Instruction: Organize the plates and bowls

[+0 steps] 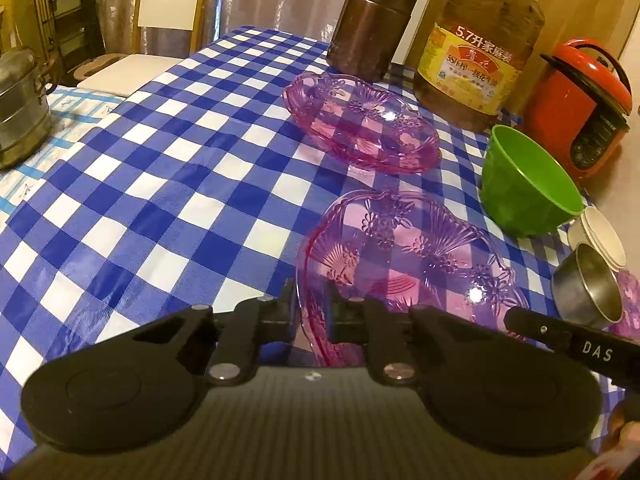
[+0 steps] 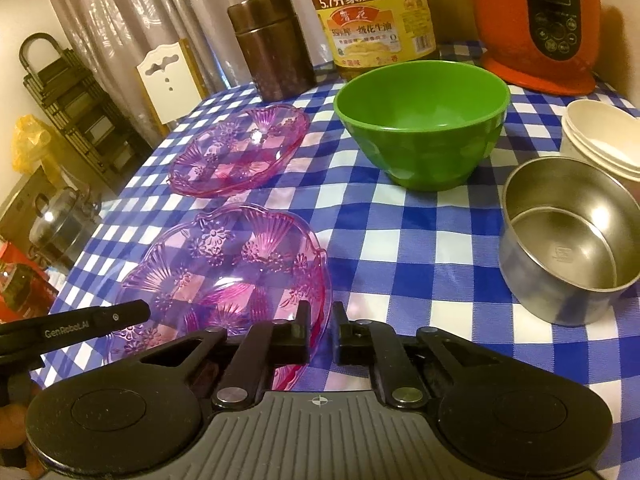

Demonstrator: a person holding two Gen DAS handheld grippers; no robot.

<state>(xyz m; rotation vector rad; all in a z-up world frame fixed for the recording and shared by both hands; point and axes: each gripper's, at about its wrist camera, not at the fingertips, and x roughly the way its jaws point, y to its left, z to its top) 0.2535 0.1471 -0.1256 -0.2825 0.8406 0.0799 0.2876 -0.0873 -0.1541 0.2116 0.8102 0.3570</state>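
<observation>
**Both grippers on the near pink plate**

Tablecloth (image 2: 400,232) in blue and white check covers the whole work surface and bears everything in play. Taking the green bowl (image 2: 420,124) as the landmark: behind it stand the oil jug (image 2: 376,24) and the orange rice cooker (image 2: 536,20), with a brown canister (image 2: 272,48) behind and to its left. To the bowl's left lies the far pink plate (image 2: 236,152), flat on the cloth. In front of the bowl and to its left sits the near pink plate (image 2: 224,268), the thing in hand. To the bowl's right are the steel bowl (image 2: 560,248), nearer the camera, and stacked white cups (image 2: 604,140) beyond it.

The left gripper (image 1: 312,312) has its fingers one either side of the near plate's rim, closed in on it; the plate looks tilted up slightly in that view. The right gripper (image 2: 320,332) straddles the opposite rim with a narrow gap between its fingers, and whether it truly pinches the plastic cannot be told.

The step appears to be lifting this plate to stack it on the far one, beyond it and left of the bowl. To do it well, both rims should be held evenly so the thin plastic does not flex or slip, the plate kept level, carried clear of the bowl's side, and lowered centred so the scalloped edges nest.
</observation>
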